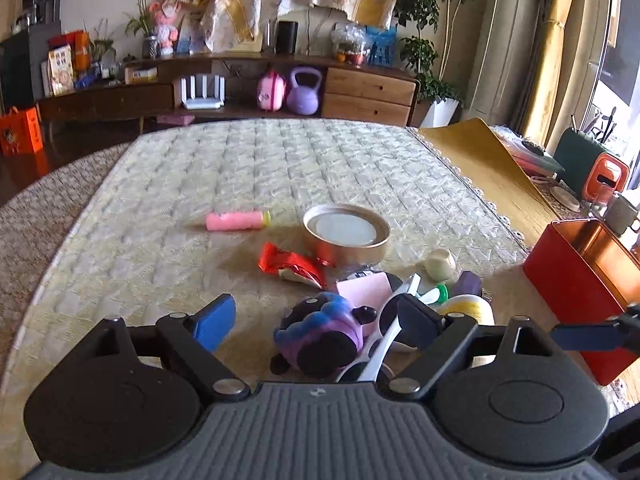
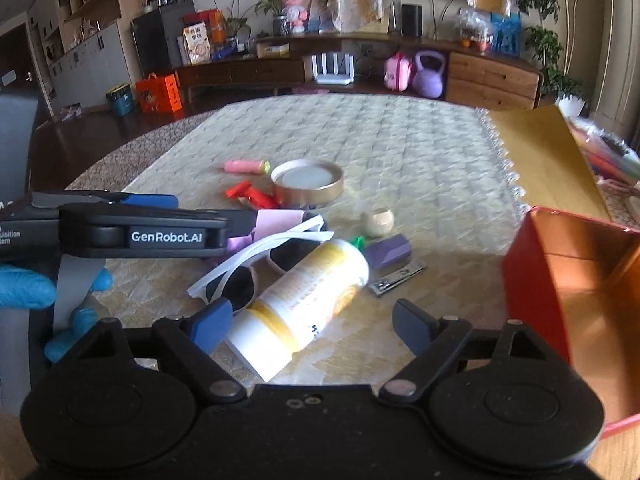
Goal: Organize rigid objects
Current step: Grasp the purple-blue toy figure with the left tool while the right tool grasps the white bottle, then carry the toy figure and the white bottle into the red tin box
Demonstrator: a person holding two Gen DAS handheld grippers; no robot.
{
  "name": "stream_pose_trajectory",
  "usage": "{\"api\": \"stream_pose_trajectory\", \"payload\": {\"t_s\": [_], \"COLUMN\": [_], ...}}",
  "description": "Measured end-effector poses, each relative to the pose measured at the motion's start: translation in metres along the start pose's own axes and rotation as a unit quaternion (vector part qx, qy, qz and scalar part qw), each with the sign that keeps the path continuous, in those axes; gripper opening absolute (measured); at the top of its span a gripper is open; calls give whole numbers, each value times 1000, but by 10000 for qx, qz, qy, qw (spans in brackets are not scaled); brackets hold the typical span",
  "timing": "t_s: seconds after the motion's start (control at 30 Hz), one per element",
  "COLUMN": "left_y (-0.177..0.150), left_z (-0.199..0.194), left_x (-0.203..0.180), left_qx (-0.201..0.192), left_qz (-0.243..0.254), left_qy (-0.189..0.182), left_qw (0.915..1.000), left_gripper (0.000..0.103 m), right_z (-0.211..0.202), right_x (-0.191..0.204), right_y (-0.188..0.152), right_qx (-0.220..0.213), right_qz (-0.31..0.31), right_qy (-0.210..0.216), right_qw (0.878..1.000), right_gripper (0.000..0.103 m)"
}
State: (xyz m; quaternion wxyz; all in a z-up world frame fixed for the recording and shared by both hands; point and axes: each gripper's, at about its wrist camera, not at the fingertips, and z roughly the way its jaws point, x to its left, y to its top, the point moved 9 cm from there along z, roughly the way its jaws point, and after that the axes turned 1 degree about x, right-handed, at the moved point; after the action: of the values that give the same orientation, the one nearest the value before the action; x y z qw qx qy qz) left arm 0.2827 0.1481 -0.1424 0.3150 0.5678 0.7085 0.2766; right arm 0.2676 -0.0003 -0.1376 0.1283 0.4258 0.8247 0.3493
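Observation:
A pile of small objects lies on the quilted table. My left gripper (image 1: 316, 320) is open around a purple-blue plush toy (image 1: 320, 332), with white sunglasses (image 1: 384, 344) beside it. My right gripper (image 2: 312, 324) is open around the near end of a white-and-yellow bottle (image 2: 308, 300) lying on its side. The sunglasses (image 2: 256, 268), a nail clipper (image 2: 396, 278), a purple block (image 2: 388, 252), a cream cup (image 2: 378, 220), a gold round lid (image 2: 308, 182), a red wrapper (image 2: 252, 196) and a pink tube (image 2: 244, 167) lie around. An open red tin box (image 2: 536, 280) stands at the right.
The left gripper's body (image 2: 120, 228) crosses the left side of the right wrist view, held by a blue-gloved hand (image 2: 28, 288). A yellow mat (image 1: 480, 160) and desk items lie at the table's right. A sideboard (image 1: 240, 84) stands beyond the table.

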Motion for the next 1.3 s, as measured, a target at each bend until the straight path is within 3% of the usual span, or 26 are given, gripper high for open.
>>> {"api": "stream_pose_trajectory", "payload": {"t_s": [0.27, 0.47, 0.67, 0.73, 0.8, 1.3], "left_y": [-5, -12, -12, -12, -11, 2], "left_z": [18, 25, 24, 23, 22, -20], "left_x": [6, 10, 12, 12, 13, 15], "left_qx": [316, 466, 451, 444, 439, 225], "left_qz": [-497, -591, -632, -611, -600, -474], "left_qy": [-268, -215, -238, -207, -152, 42], "left_qw": [9979, 9969, 9967, 9969, 9971, 9986], "left_gripper": [63, 54, 54, 53, 53, 53], "right_z": [24, 34, 36, 34, 31, -12], "right_x": [0, 0, -1, -1, -1, -8], "right_y": [1, 1, 1, 2, 2, 4], "right_qx": [258, 401, 417, 393, 393, 138], "right_qz": [229, 559, 756, 825, 826, 845], "right_qy": [165, 396, 432, 447, 464, 261], "right_qw": [9993, 9968, 9953, 9948, 9947, 9960], "right_gripper": [78, 73, 66, 55, 52, 50]}}
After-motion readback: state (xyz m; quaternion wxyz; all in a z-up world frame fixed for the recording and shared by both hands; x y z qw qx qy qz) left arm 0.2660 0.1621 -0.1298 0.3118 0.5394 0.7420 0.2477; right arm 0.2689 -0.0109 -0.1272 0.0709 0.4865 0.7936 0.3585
